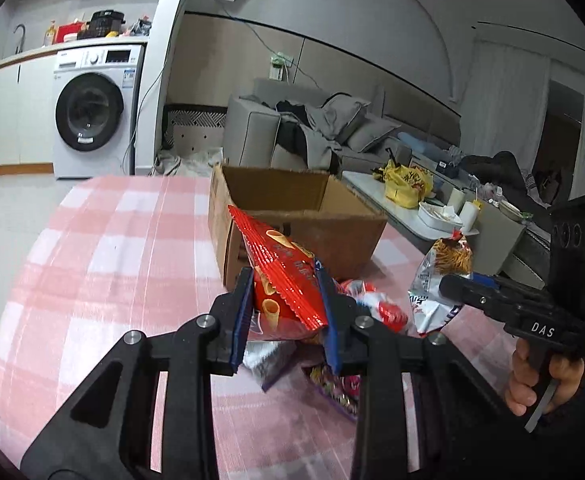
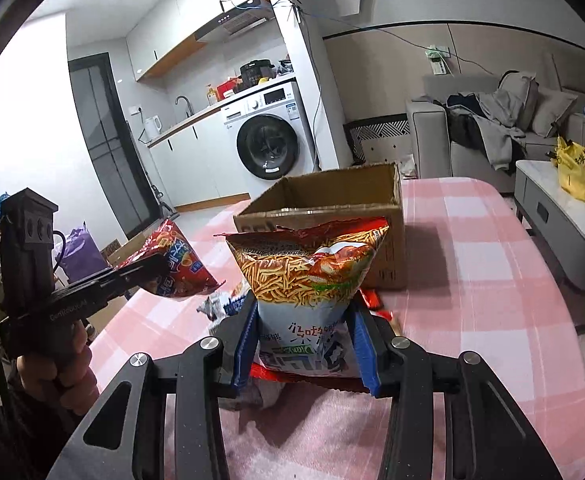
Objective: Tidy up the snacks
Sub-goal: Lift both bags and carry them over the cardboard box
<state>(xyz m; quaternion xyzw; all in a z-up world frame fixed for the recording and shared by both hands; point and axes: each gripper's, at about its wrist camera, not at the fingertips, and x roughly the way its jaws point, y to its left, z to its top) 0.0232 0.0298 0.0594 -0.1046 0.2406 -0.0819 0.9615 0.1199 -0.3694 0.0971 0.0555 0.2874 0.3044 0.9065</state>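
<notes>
- Left wrist view shows the left tongs point(image 1: 286, 312) clamped on a red snack bag point(image 1: 282, 280), with one blue pad pressed against each side of it.
- The red snack bag is up off the surface point(image 1: 104, 248), and it sticks up in front of the cardboard box point(image 1: 292, 216).
- The cardboard box is open at the top and sits on the surface, which has a pink and white checked cloth on it.
- Under the left tongs, more small snack packs point(image 1: 332, 390) lie on the cloth, one silver and one with many colors.
- In the same view, the right tongs point(image 1: 456, 286) come in from the right side and hold a noodle snack bag point(image 1: 440, 280).
- Right wrist view shows the right tongs point(image 2: 306, 340) clamped on the noodle snack bag point(image 2: 308, 272), which is orange on top and white and blue at the bottom.
- The noodle snack bag stands upright between the blue pads, just in front of the cardboard box point(image 2: 332, 216).
- The left tongs point(image 2: 152, 264) show at the left of this view, holding the red snack bag point(image 2: 176, 264) in the air beside the surface point(image 2: 492, 280).
- A hand point(image 2: 64, 364) grips the handle of the left tongs.
- A washing machine point(image 2: 268, 136) stands far behind the box.
</notes>
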